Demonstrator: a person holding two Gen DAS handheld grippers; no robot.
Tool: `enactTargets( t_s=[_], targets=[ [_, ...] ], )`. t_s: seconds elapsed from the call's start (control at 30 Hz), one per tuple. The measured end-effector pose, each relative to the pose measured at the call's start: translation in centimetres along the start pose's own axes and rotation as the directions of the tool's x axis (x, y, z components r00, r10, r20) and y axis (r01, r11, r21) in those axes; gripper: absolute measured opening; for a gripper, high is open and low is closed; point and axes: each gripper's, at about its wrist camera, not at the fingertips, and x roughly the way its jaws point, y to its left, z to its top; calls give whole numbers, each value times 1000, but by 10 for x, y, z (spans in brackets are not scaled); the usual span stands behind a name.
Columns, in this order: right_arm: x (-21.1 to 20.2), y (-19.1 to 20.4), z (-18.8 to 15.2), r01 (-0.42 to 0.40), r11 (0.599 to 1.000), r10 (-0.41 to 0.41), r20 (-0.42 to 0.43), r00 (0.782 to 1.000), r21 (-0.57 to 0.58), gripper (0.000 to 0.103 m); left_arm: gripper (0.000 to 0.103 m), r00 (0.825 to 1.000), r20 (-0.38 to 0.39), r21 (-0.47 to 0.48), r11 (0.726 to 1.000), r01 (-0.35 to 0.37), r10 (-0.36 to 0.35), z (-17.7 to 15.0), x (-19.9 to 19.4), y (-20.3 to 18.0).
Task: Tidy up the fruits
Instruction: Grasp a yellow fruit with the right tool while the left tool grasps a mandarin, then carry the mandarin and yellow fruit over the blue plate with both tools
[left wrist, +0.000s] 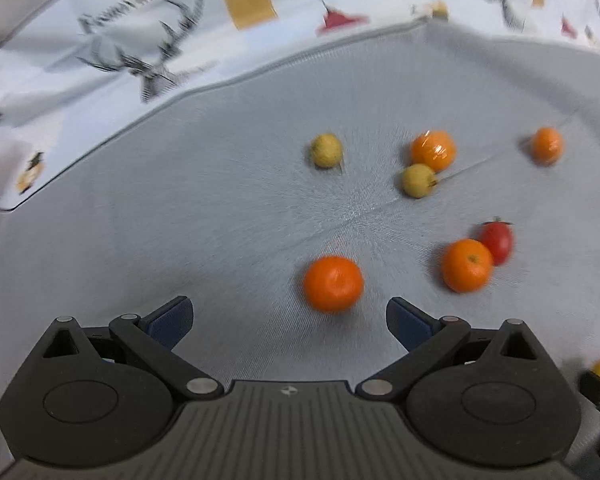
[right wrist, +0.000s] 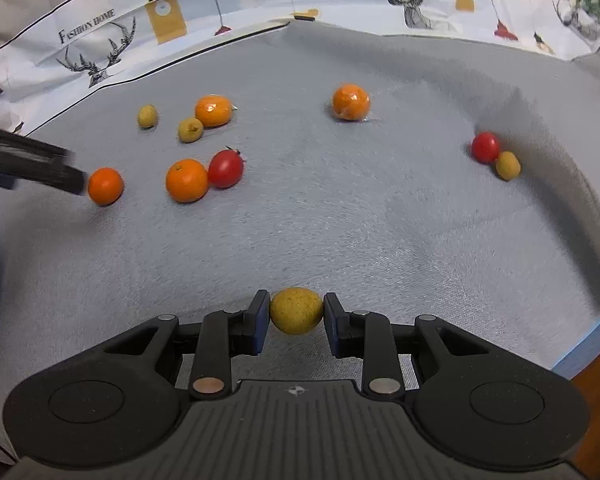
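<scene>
the right gripper (right wrist: 296, 312) has its pads pressed on either side of a small yellow-green fruit (right wrist: 296, 311), pinched just above the grey cloth (right wrist: 360, 208). the left gripper (left wrist: 289, 312) stands wide open with nothing between its fingers, an orange (left wrist: 333, 283) lying on the cloth just ahead of them. the other oranges, red tomatoes and yellow-green fruits lie scattered further off on the cloth, a tomato (right wrist: 225, 168) touching one orange (right wrist: 187, 181).

You are working in a home setting: a grey cloth (right wrist: 380, 220) over a deer-and-lamp printed "Fashion Home" tablecloth (right wrist: 100, 52), strewn with fruit.
</scene>
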Motion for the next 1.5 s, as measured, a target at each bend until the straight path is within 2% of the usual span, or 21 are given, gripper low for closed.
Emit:
enactTargets(
  t_s=[0.1, 0.13, 0.17, 0.2, 0.23, 0.27, 0.4, 0.47, 0.63, 0.8, 0.93, 1.03, 1.27, 1.37, 1.5],
  targets=[
    [5, -5, 3, -19, 1000, 20, -17, 1000, 21, 30, 103, 998, -53, 28, 1000, 14, -13, 8, 26, -8],
    [7, -6, 5, -24, 999, 24, -17, 1000, 25, 30, 99, 998, -58, 30, 999, 13, -11, 10, 31, -10],
    [9, -6, 6, -26, 999, 26, -18, 999, 24, 30, 86, 998, -59, 25, 1000, 11, -10, 10, 36, -10],
    [11, -5, 6, -27, 999, 28, -21, 999, 21, 30, 79, 998, -58, 9, 999, 34, -33, 10, 38, -9],
    [13, -5, 6, -28, 999, 29, -25, 999, 21, 30, 53, 995, -57, -32, 996, 82, -84, 11, 37, -4],
    [15, -5, 7, -29, 999, 29, -29, 999, 24, 30, 40, 992, -54, -68, 992, 108, -112, 10, 34, -1],
    [15, -3, 9, -30, 999, 30, -35, 999, 16, 30, 40, 997, -18, -73, 995, 73, -75, 4, 23, 4],
    [11, 0, 10, -30, 1000, 31, -24, 999, 6, 30, 40, 997, -8, -95, 992, 77, -78, -2, 12, 9],
    [-16, 16, 11, -54, 998, 55, 29, 998, -22, 30, 40, 995, 62, -145, 985, 91, -83, -29, -44, 31],
    [-50, 47, 7, -106, 992, 111, 75, 991, -72, 30, 40, 993, 98, -196, 978, 78, -60, -77, -115, 62],
    [-81, 83, -2, -171, 976, 186, 107, 977, -132, 30, 40, 997, 82, -249, 968, 32, -12, -123, -164, 90],
    [-107, 115, -11, -236, 953, 260, 112, 959, -188, 30, 40, 997, 66, -263, 965, -12, 30, -159, -195, 108],
    [-170, 182, -51, -379, 862, 426, 77, 902, -336, 30, 40, 994, 86, -329, 944, -40, 72, -233, -252, 142],
    [-193, 200, -71, -398, 833, 454, 64, 889, -385, 30, 40, 991, 109, -357, 933, -33, 77, -258, -270, 151],
    [-215, 219, -96, -375, 801, 452, 60, 890, -466, 30, 40, 988, 128, -376, 926, -30, 84, -286, -286, 156]
  ],
)
